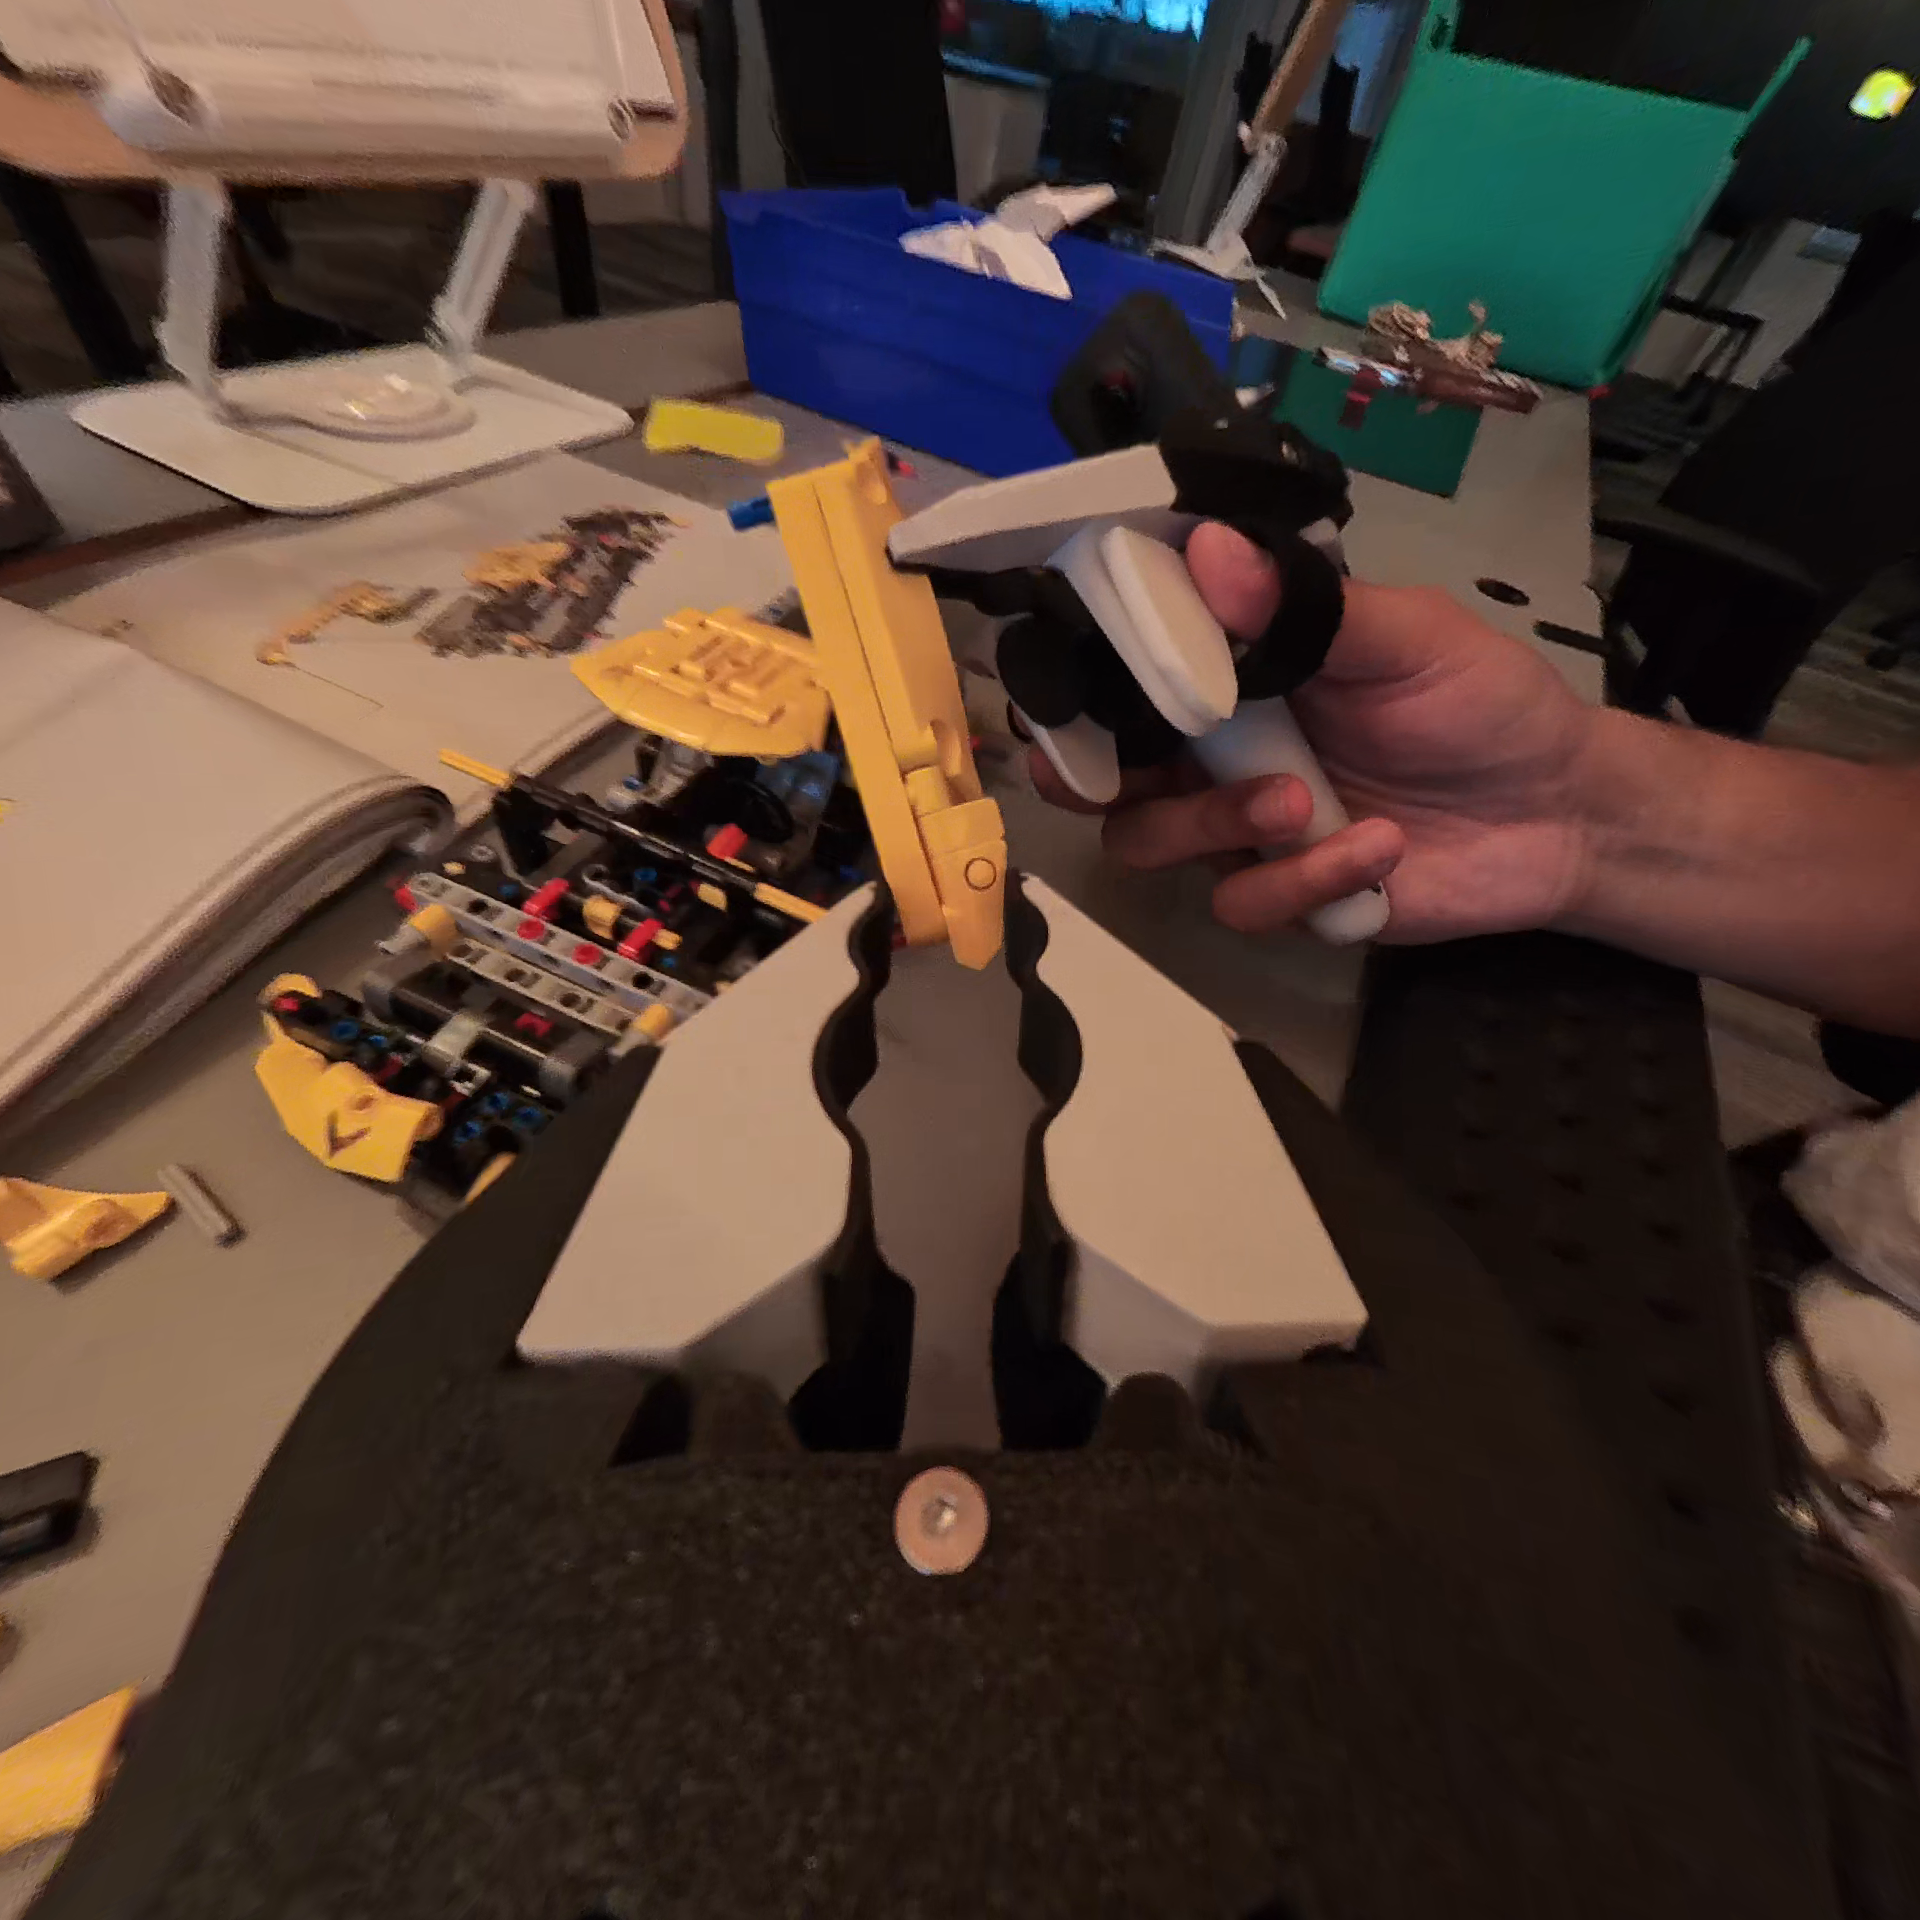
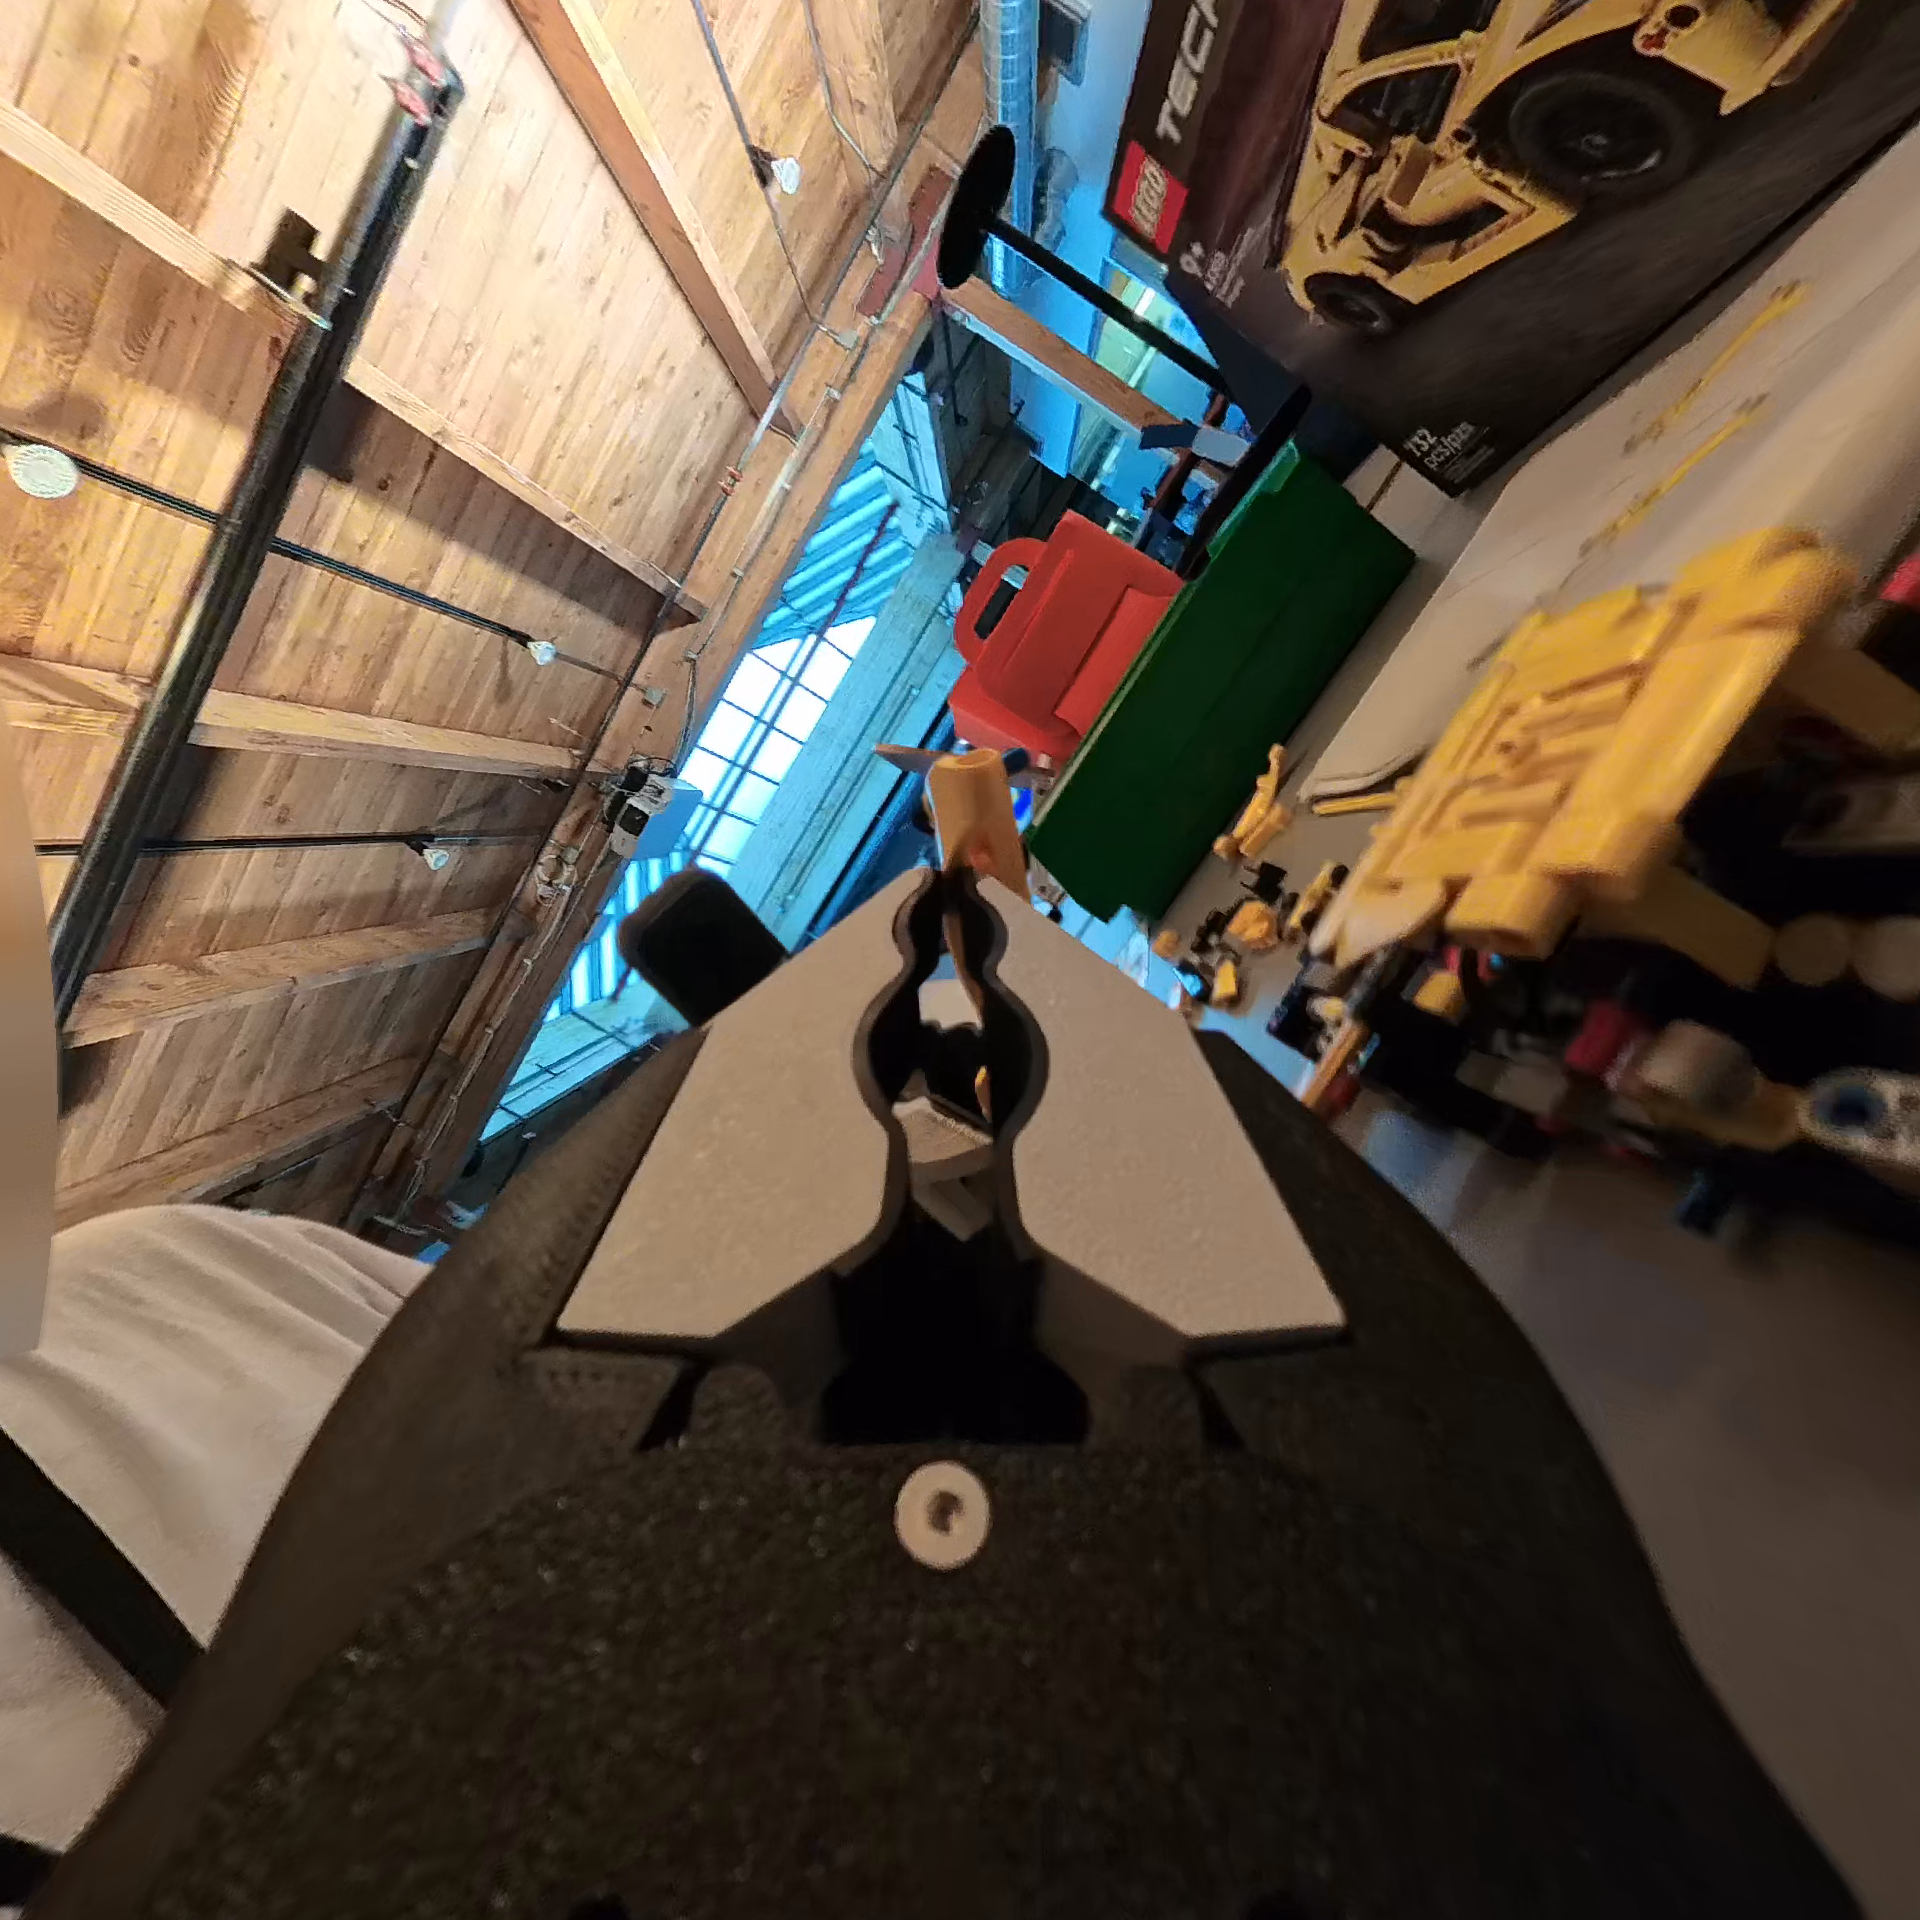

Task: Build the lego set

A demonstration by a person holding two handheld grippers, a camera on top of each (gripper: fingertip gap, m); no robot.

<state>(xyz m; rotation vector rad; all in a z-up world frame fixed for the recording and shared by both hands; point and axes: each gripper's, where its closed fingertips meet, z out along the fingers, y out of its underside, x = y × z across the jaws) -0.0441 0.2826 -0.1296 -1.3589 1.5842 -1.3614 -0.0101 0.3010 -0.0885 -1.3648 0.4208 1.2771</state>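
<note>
A long yellow panel assembly (image 1: 883, 665) stands tilted above the table. My left gripper (image 1: 951, 899) is closed on its lower end. My right gripper (image 1: 902, 549), held by a hand (image 1: 1455, 758), clamps its upper edge from the right; its far finger is hidden behind the panel. In the right wrist view my right gripper (image 2: 951, 894) is nearly closed with the yellow panel (image 2: 971, 810) sticking out between the tips. The half-built car chassis (image 1: 561, 956), black and grey with red and blue pins, lies on the table to the left, with a yellow hood panel (image 1: 707, 675).
An open instruction booklet (image 1: 208, 748) lies left of the chassis. Loose yellow parts (image 1: 73, 1226) and a grey pin (image 1: 203, 1205) lie at front left. A blue bin (image 1: 935, 322), a green bin (image 1: 1538, 208) and a white stand (image 1: 343, 416) stand behind. The set's box (image 2: 1455, 156) stands far off. About 15 centimetres separates my left fingertips from the grey pin (image 1: 203, 1205).
</note>
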